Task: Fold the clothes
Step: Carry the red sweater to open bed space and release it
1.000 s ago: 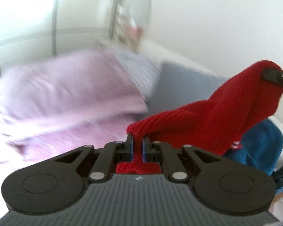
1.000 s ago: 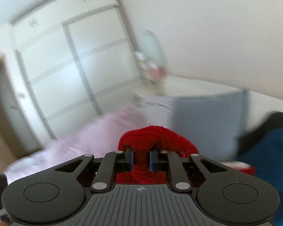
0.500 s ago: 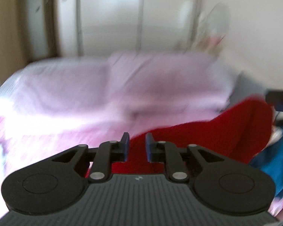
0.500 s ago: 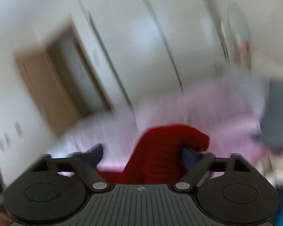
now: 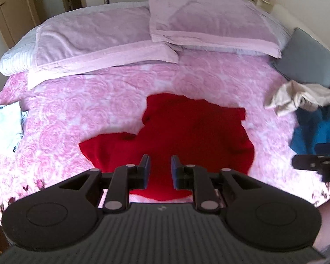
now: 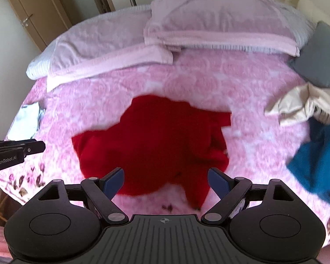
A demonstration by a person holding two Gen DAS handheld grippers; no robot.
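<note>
A red knitted sweater lies spread and rumpled on the pink rose-patterned bedspread; it also shows in the right wrist view. My left gripper hovers above the sweater's near edge, jaws partly open and empty. My right gripper is wide open and empty above the sweater's near edge. The right gripper shows at the right edge of the left wrist view, and the left gripper shows at the left edge of the right wrist view.
Two lilac pillows lie at the head of the bed. A grey cushion, a beige garment and a blue garment lie at the right. A folded white item lies at the left. A door stands behind.
Both grippers held the red sweater up in the air, then opened and let it go. It now lies on the bedspread, and both cameras look down at it.
</note>
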